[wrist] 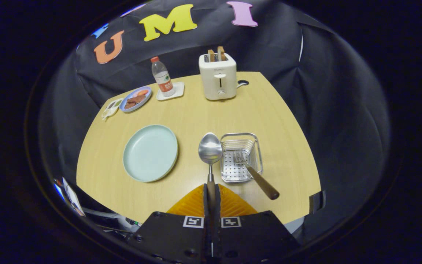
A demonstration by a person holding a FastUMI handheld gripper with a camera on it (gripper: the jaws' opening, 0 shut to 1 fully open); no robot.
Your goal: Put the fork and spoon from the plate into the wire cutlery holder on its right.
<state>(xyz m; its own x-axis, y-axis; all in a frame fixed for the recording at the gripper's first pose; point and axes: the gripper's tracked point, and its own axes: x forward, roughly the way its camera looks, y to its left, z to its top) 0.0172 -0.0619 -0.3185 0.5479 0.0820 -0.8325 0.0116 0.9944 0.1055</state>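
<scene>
Polished steel sits nearest us: the gripper (211, 192) has its fingers pressed together on the handle of the spoon (210, 150), whose bowl points forward, lifted above the desk (196, 117) between the plate and the holder. The hold looks thin, taken far back on a smooth handle, so we judge the spoon could pivot or slip if we swing it sideways too briskly.

Just to the right of the spoon stands the wire cutlery holder (241, 157), and the fork (255, 176) already lies in it, tines down on the perforated floor, its wooden handle leaning out over the near rim toward us. That handle is our main worry: as we carry the spoon across, it may knock the fork and tip it out, or nudge the light basket along the desk. Releasing too high could also let the spoon bounce off the rim.

To the left lies the pale green plate (150, 153), now bare. The desk is light wood, smooth, with little to stop things sliding. Further back we see a small blue dish of food (135, 99), a water bottle (162, 77) on a white coaster, and a white toaster (218, 76) with two slices raised. Black cloth encloses the booth behind.
</scene>
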